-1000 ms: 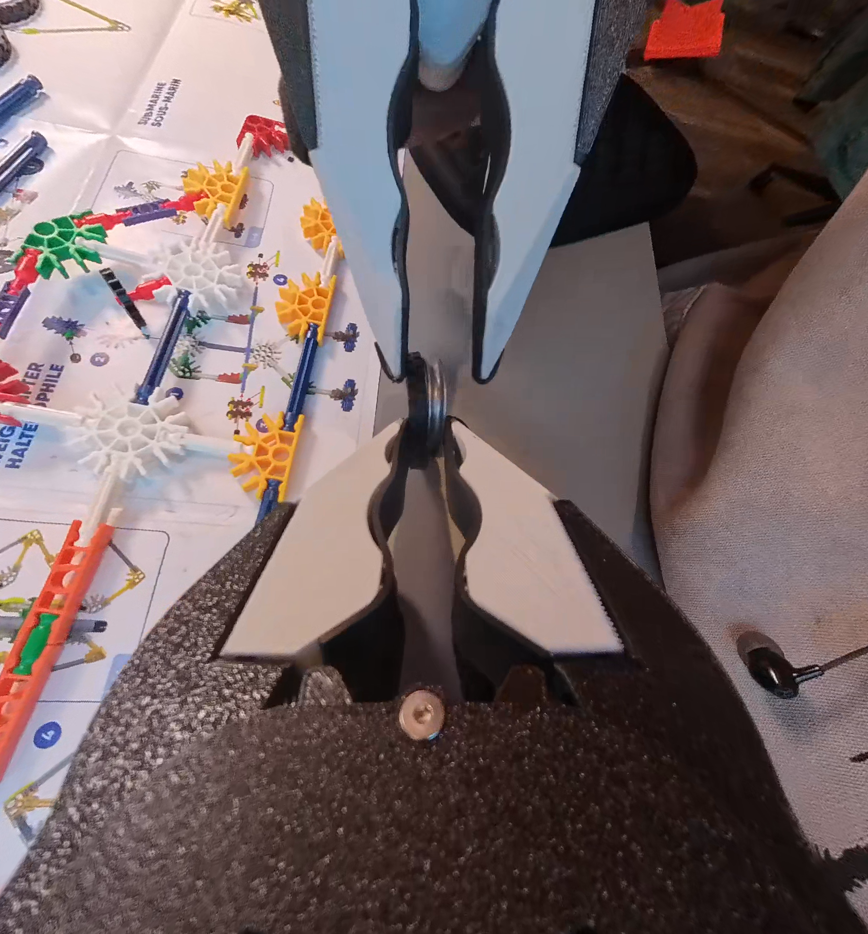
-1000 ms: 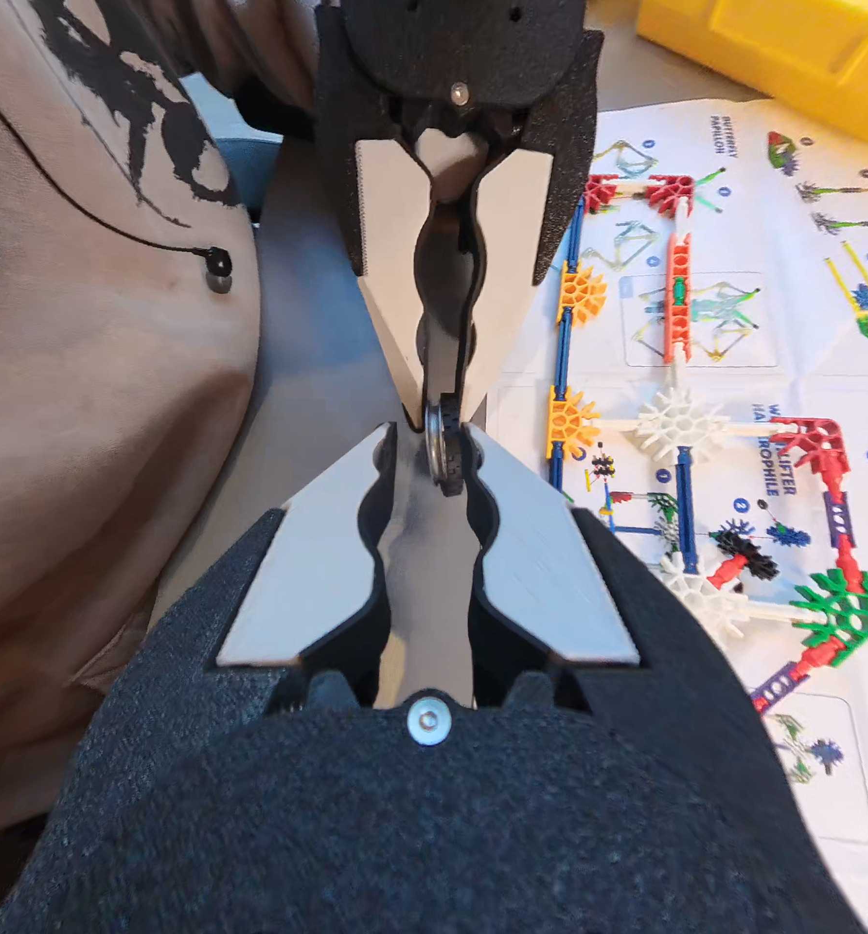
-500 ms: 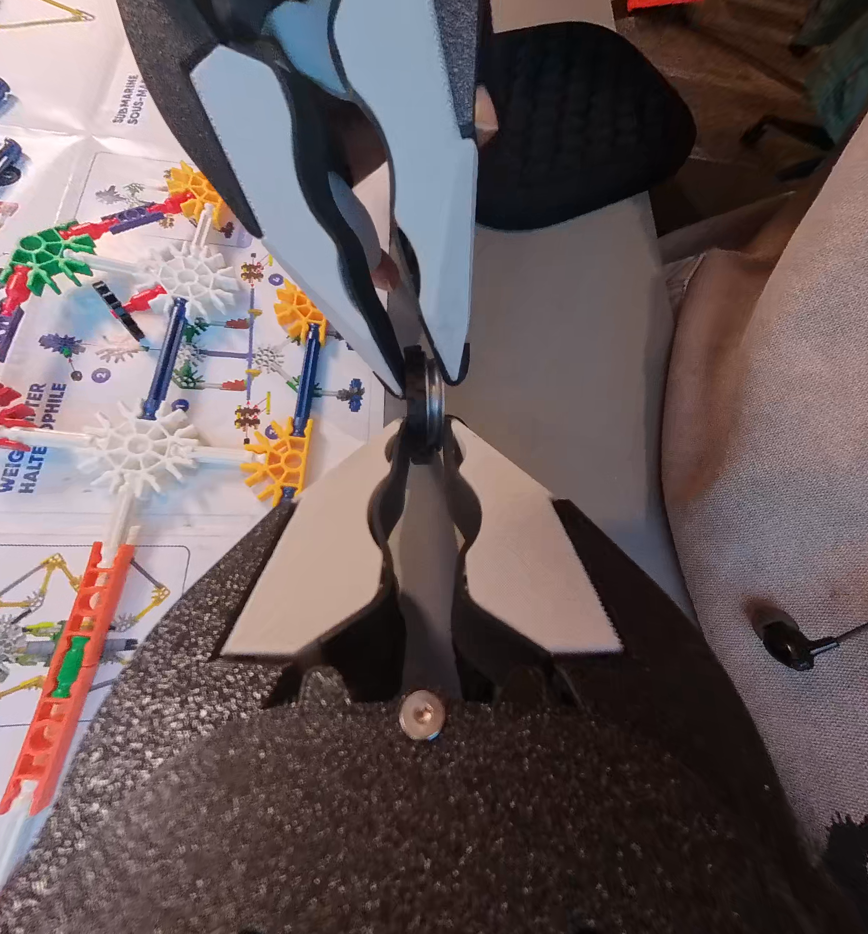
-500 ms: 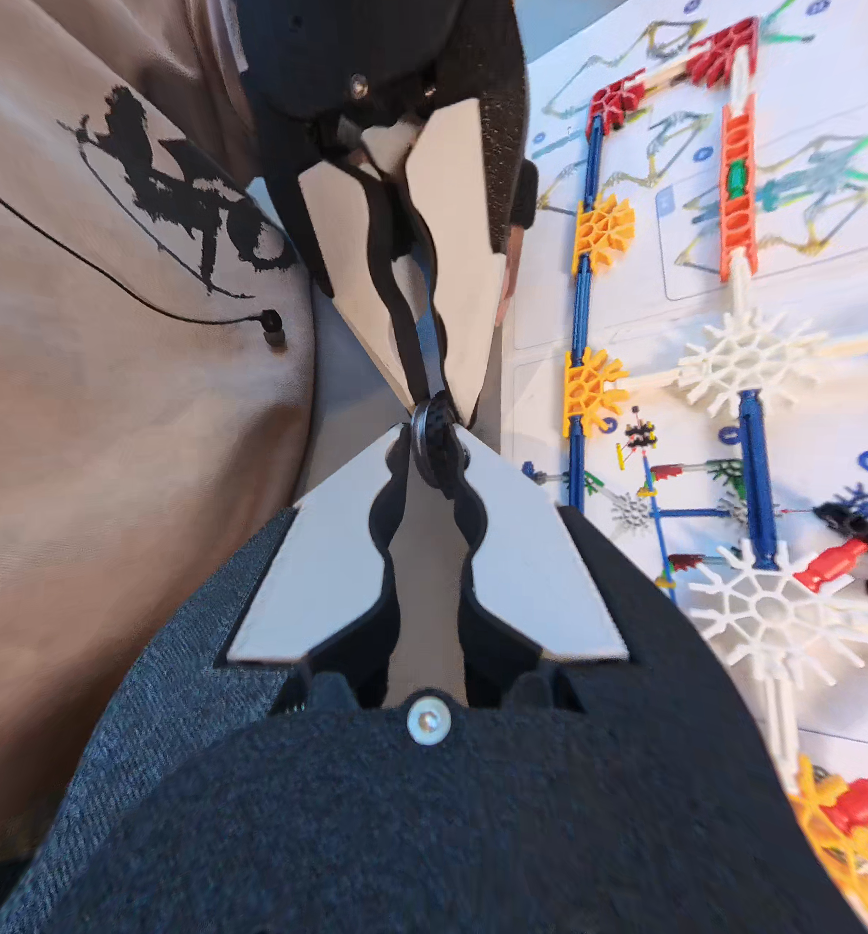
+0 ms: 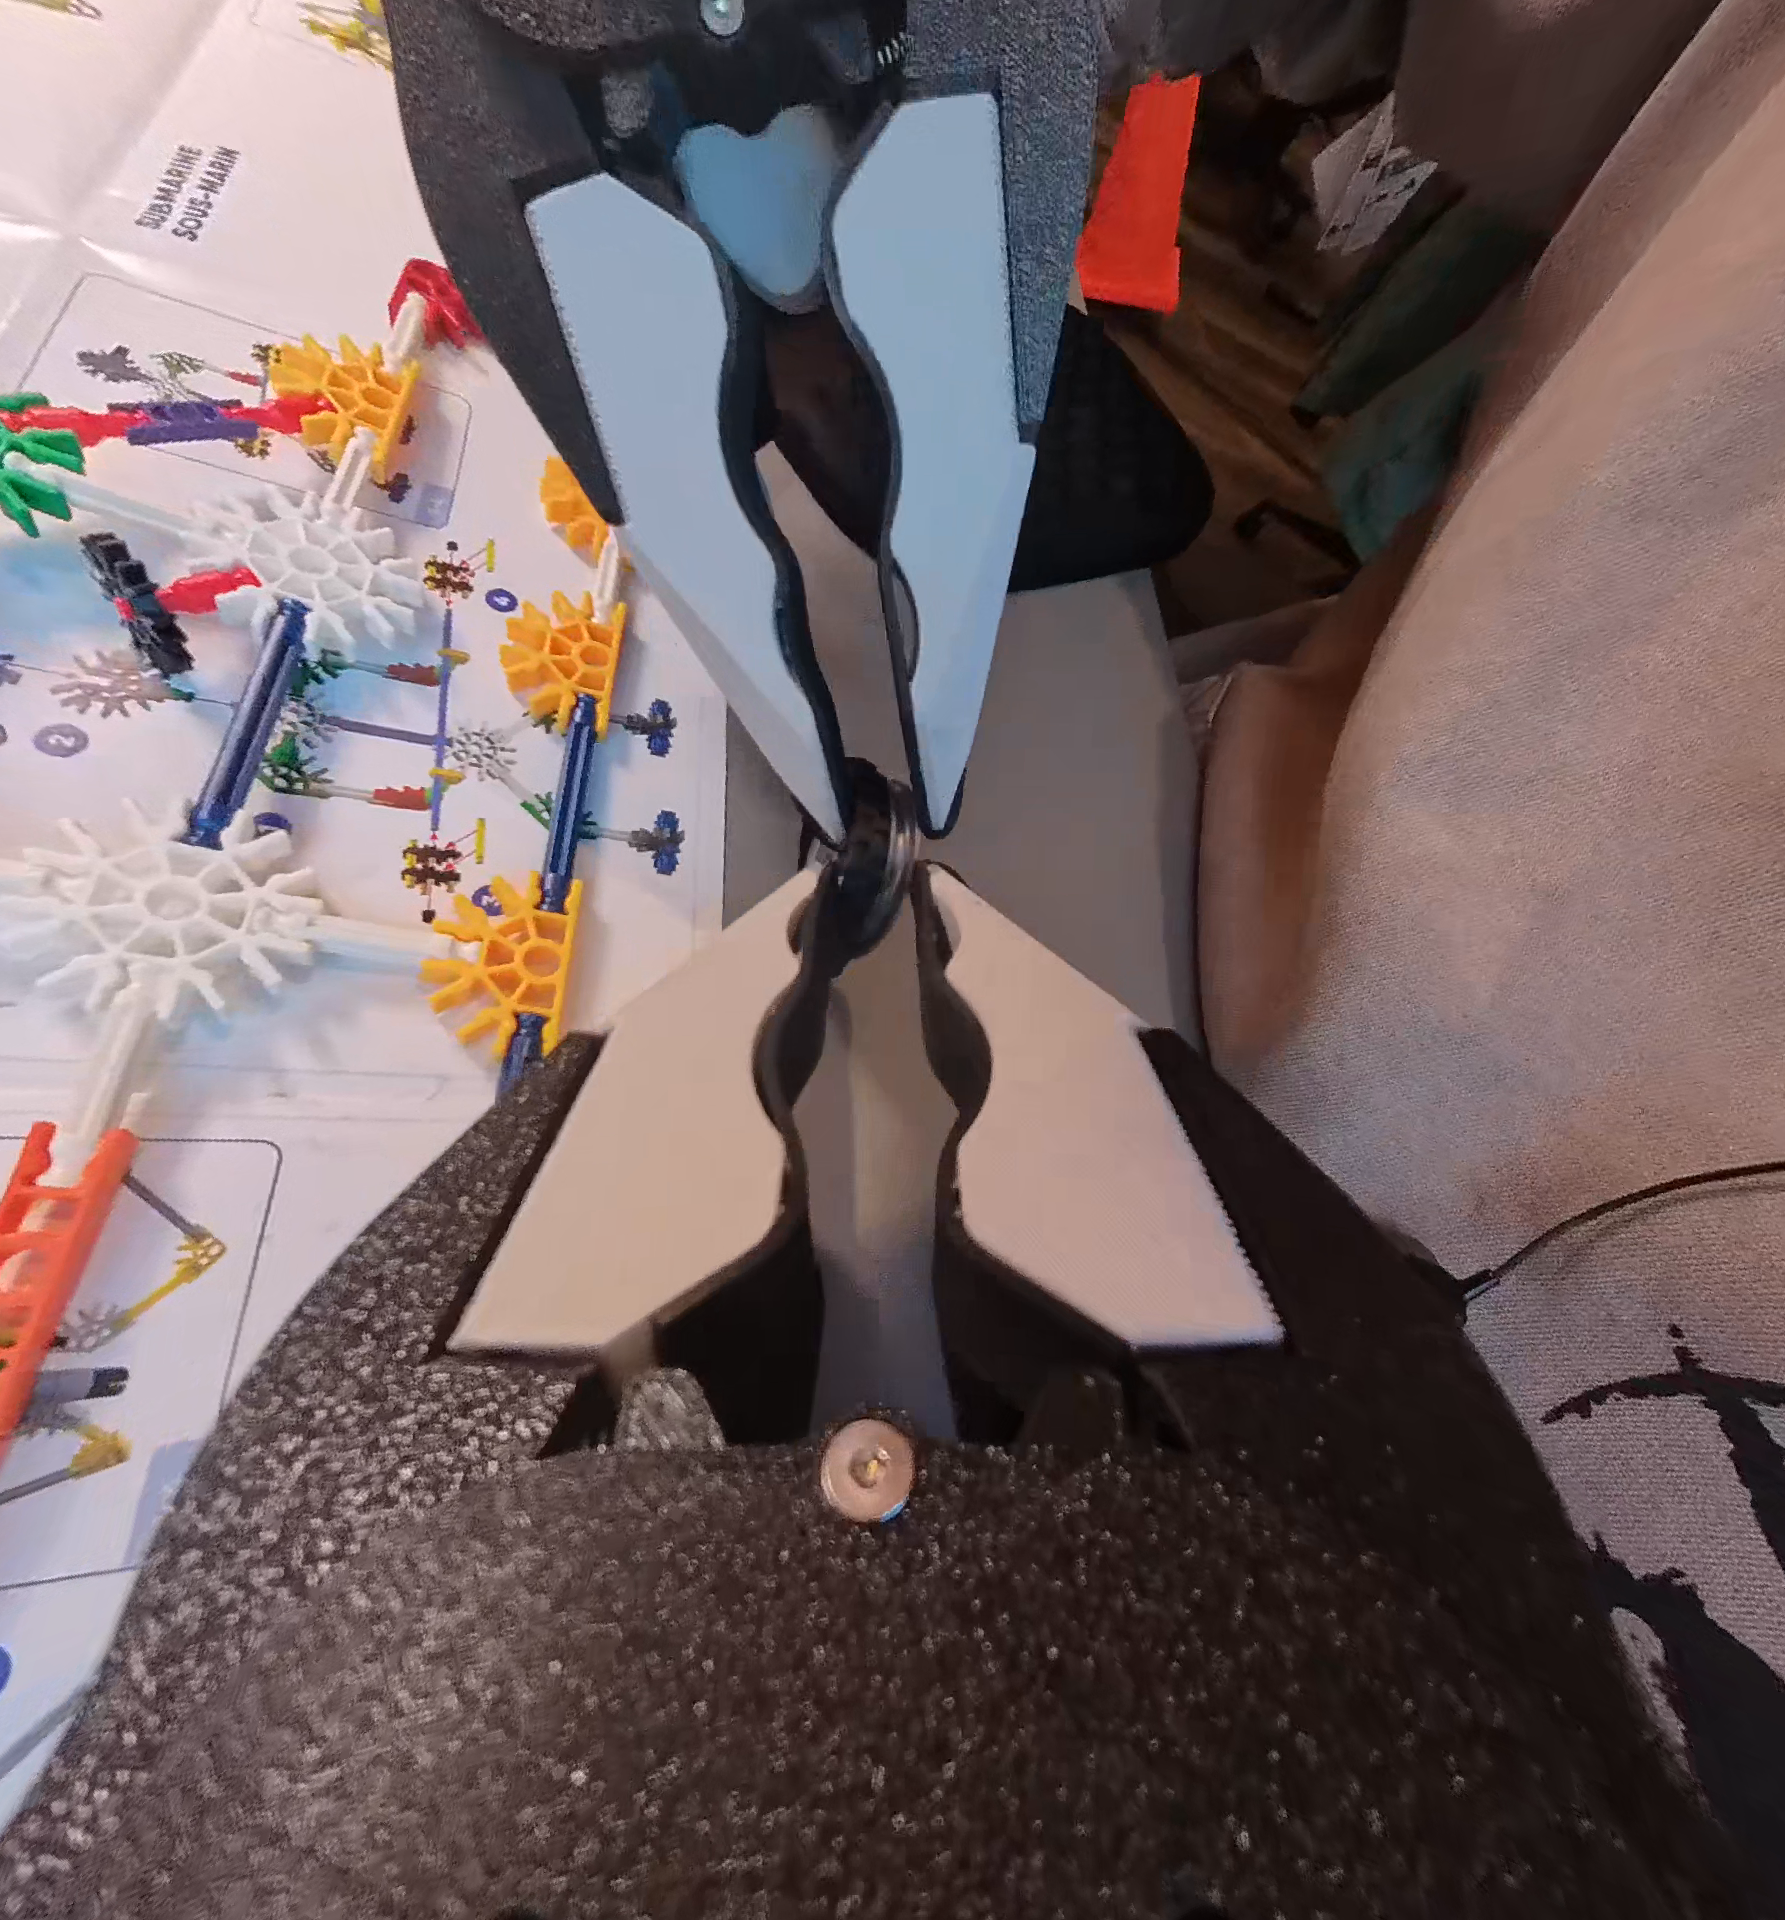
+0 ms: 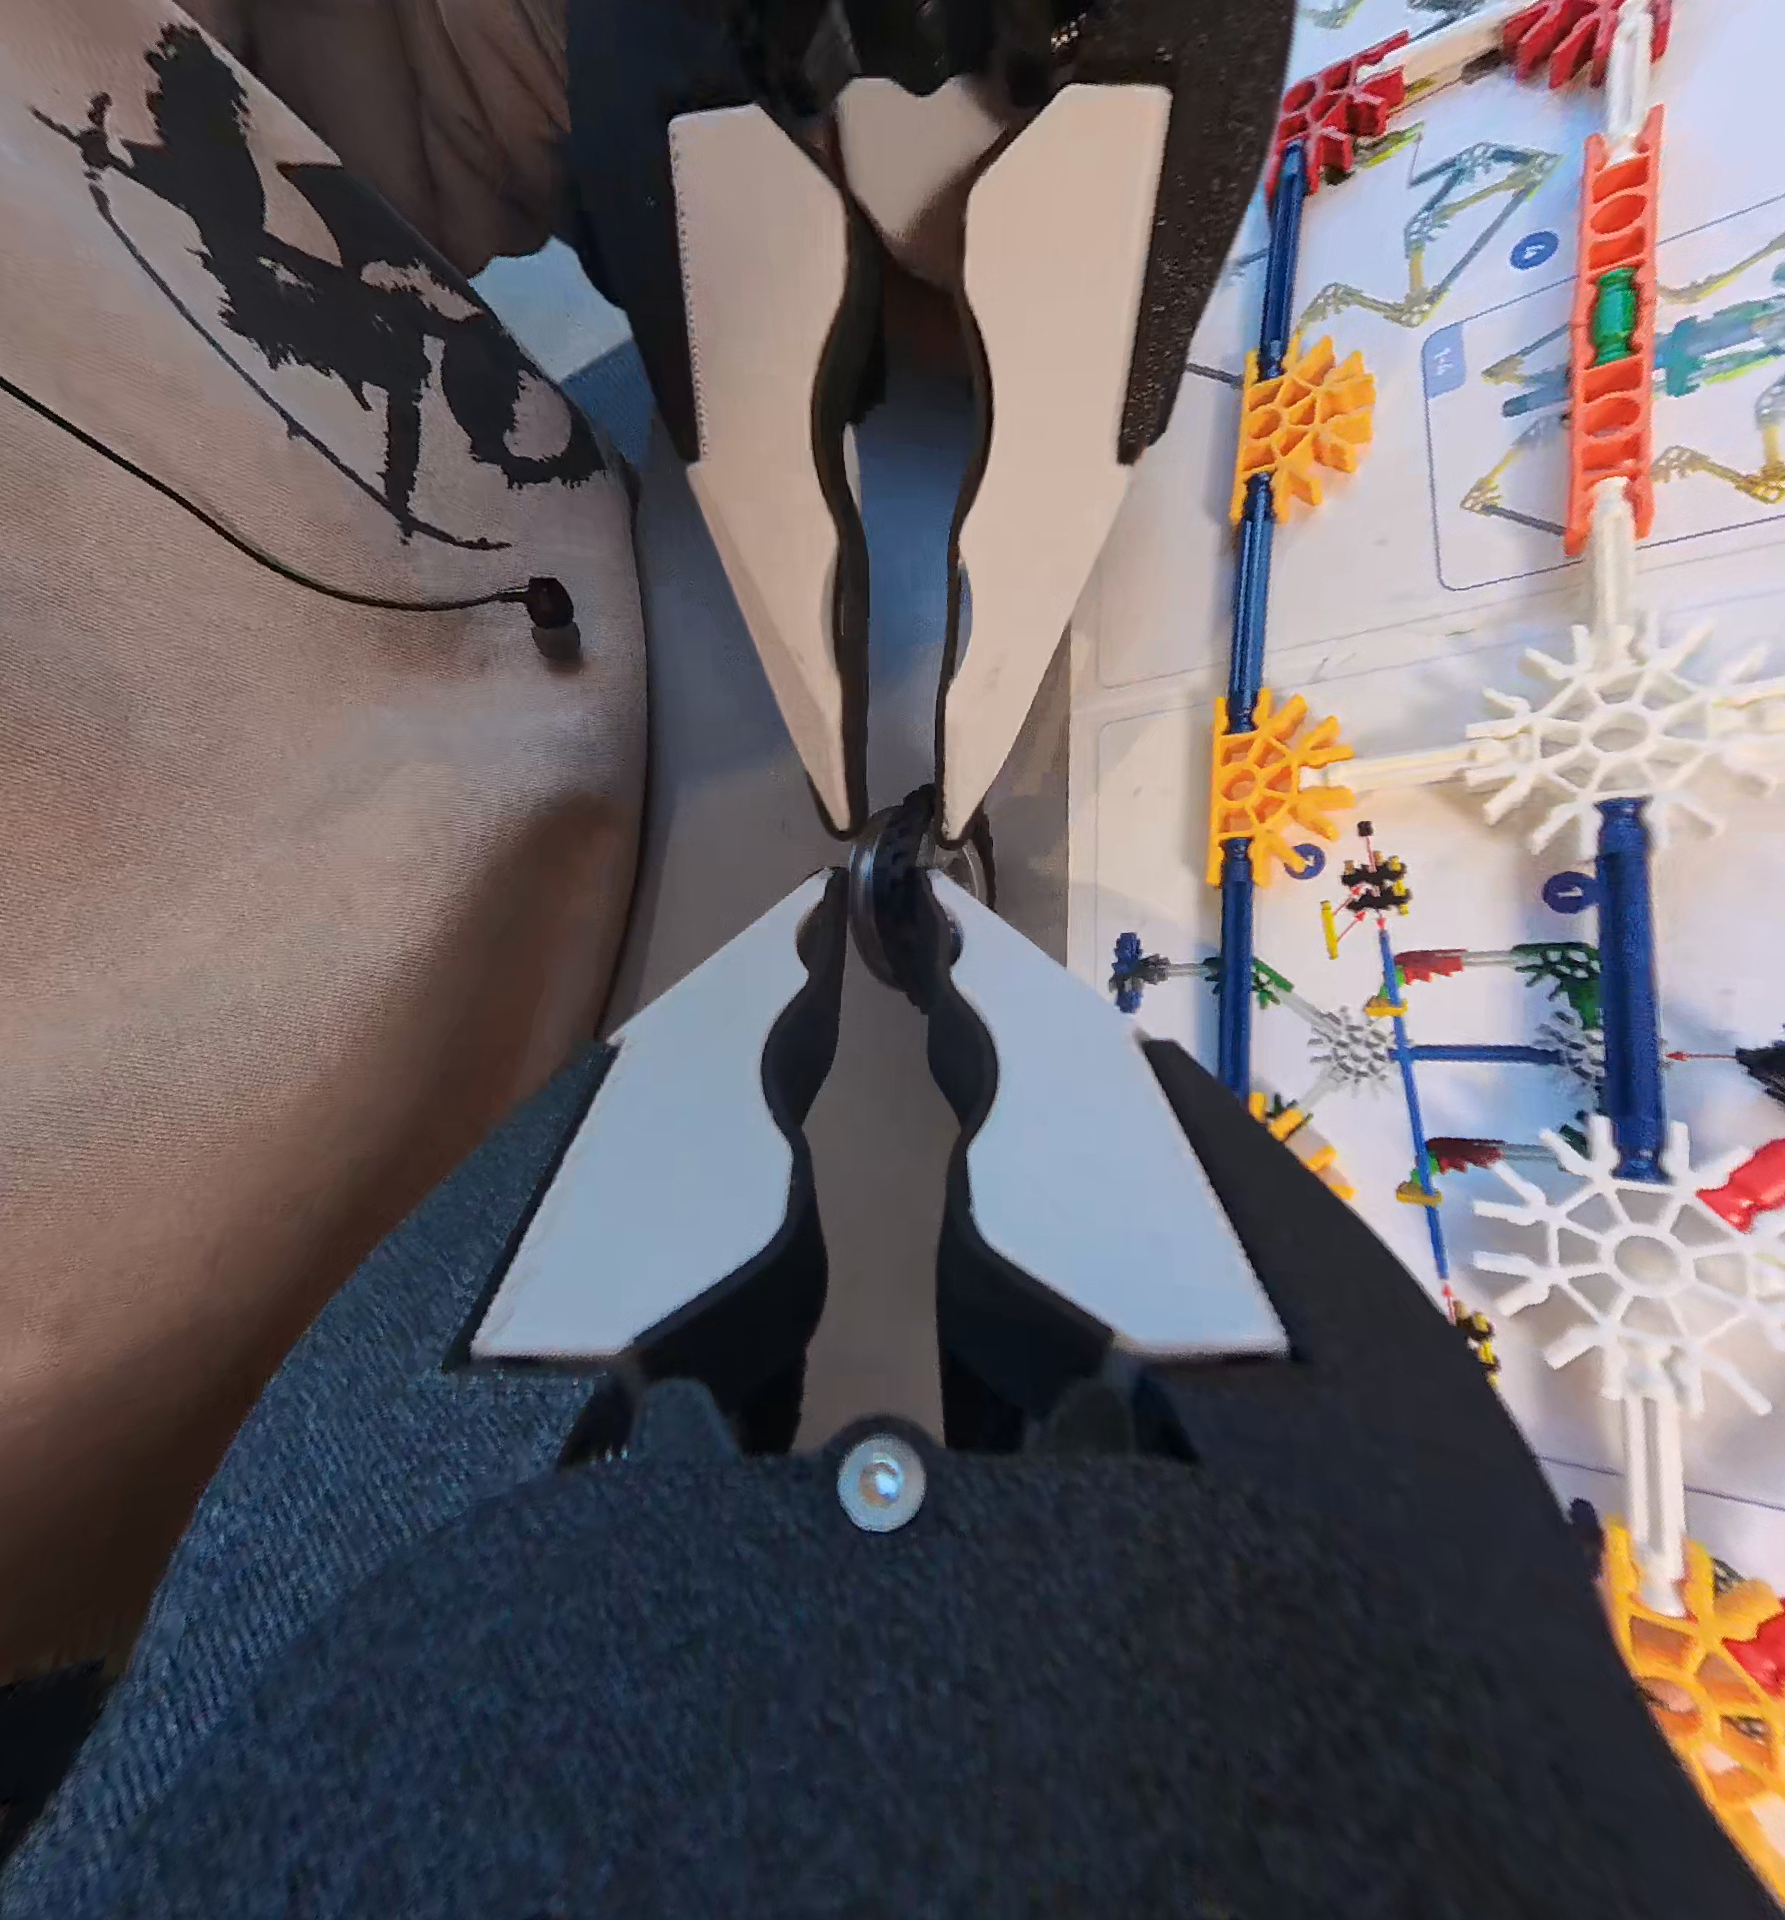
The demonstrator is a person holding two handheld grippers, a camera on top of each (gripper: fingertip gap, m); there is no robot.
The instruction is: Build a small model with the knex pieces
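Small black wheel, apparently with a metal ring, clamped between both grippers' nearly closed fingers, tip to tip.

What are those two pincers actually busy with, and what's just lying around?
In use:
- left hand-held gripper
- right hand-held gripper
- small black wheel, pinched by both

Lying about:
- rod-and-connector model
- printed instruction sheet
- grey table
- person's beige top

Small wheel btwn 2 facing grippers; toy frame on sheet, left.
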